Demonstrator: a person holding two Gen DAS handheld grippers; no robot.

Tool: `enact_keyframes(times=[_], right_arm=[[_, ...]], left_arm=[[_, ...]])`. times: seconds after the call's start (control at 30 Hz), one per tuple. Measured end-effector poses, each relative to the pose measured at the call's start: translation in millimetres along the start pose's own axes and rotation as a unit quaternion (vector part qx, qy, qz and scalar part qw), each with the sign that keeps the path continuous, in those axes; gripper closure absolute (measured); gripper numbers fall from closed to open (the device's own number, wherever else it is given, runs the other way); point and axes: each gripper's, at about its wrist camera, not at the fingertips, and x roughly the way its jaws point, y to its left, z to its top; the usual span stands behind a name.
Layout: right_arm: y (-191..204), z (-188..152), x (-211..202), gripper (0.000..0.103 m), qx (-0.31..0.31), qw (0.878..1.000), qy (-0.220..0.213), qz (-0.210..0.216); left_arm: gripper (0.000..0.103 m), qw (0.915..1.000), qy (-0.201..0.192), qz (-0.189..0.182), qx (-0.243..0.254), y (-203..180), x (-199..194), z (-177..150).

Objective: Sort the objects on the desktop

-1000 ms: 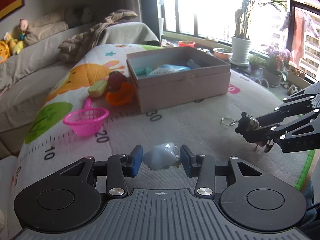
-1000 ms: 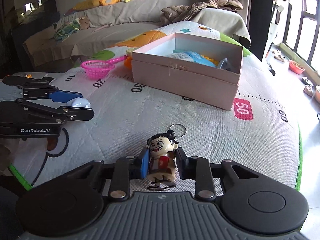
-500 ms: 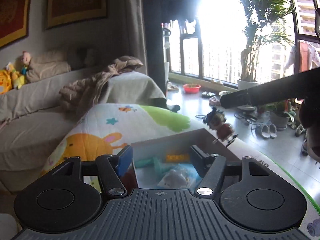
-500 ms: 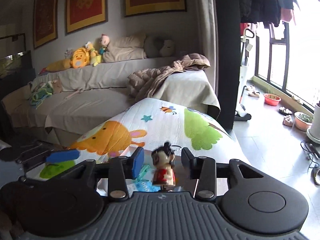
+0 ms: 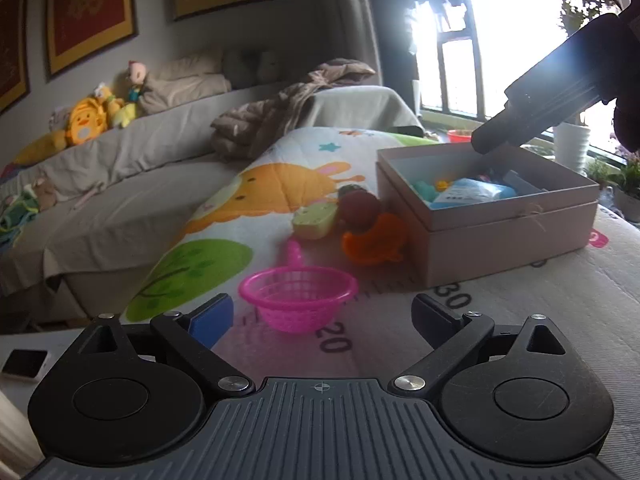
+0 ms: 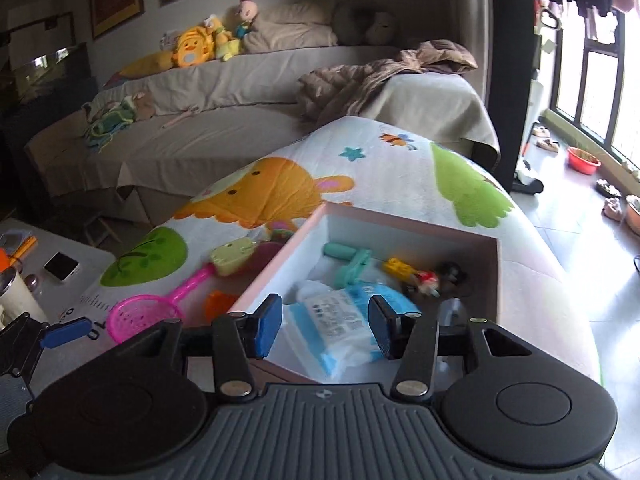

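Toys are going into the pink box (image 5: 508,236). Left view: the left gripper (image 5: 322,320) is opening wide, nothing in it, just above the pink basket (image 5: 298,298); grabbing it looks next, with room around. Right view: the right gripper (image 6: 324,330) is opening, empty, over the box, doll (image 6: 430,278) inside.

My right gripper (image 6: 324,330) hangs over the open pink box (image 6: 494,276), its jaws opening with nothing between them.

In the box, at the frame's centre, lie a blue-white tissue pack (image 6: 340,320), a teal toy (image 6: 352,266) and, to the right, a small doll figure (image 6: 430,280). At lower left of the frame a pink strainer (image 6: 142,314) lies on the printed mat (image 6: 400,168).
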Motion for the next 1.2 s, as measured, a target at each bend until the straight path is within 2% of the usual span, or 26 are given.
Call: enact_keyframes(times=[0.1,0.13,0.17,0.23,0.3,0.4,0.47,0.6,0.67,0.73,0.8,0.87,0.97,1.2], right_arm=[[34.3,13.4,17.3,0.055,-0.031,0.999,0.013,0.024],[43.0,20.2,25.1,0.051,-0.034,0.999,0.021,0.032],[49.7,28.1,34.3,0.046,-0.030,0.998,0.031,0.039],[59.5,48.5,59.3,0.042,-0.005,0.997,0.060,0.048],[66.8,68.3,91.3,0.042,0.018,0.995,0.090,0.047],[77.2,91.2,139.4,0.045,0.008,0.995,0.103,-0.015],[78.9,101.5,170.2,0.053,0.007,0.992,0.114,-0.050],[81.6,115.2,221.3,0.054,0.028,0.985,0.144,-0.089],[84.6,116.0,237.3,0.054,0.018,0.982,0.155,-0.104],[86.8,113.1,248.0,0.055,0.010,0.978,0.169,-0.118],[88.0,107.6,254.5,0.059,0.010,0.975,0.190,-0.115],[90.1,100.9,253.5,0.062,0.011,0.974,0.204,-0.098],[101.7,92.8,242.9,0.065,-0.019,0.975,0.211,-0.064],[129.1,64.5,200.5,0.068,-0.066,0.973,0.221,0.015]], left_arm=[[0.003,0.9995,0.018,0.020,-0.018,14.4,7.1,-3.3],[0.003,0.9991,0.027,0.017,-0.029,18.1,7.6,-5.1],[0.003,0.9986,0.035,0.011,-0.039,22.6,8.8,-7.1],[0.002,0.9976,0.044,0.002,-0.054,28.3,10.4,-11.9],[0.002,0.9968,0.044,-0.005,-0.067,32.4,9.0,-13.5],[0.001,0.9963,0.034,-0.017,-0.078,35.6,4.6,-16.8],[0.001,0.9959,0.028,-0.018,-0.084,36.4,1.5,-18.1],[0.000,0.9943,0.013,-0.021,-0.103,42.1,-3.9,-19.5],[0.000,0.9933,0.010,-0.024,-0.112,45.1,-5.4,-19.9],[0.000,0.9923,0.009,-0.027,-0.121,48.1,-5.7,-20.3],[0.000,0.9913,0.010,-0.029,-0.128,50.4,-5.8,-20.3],[0.000,0.9907,0.012,-0.029,-0.132,51.7,-5.8,-20.6],[0.000,0.9907,0.017,-0.030,-0.131,51.5,-5.8,-20.6],[0.000,0.9919,0.040,-0.033,-0.116,48.6,-10.4,-21.3]])
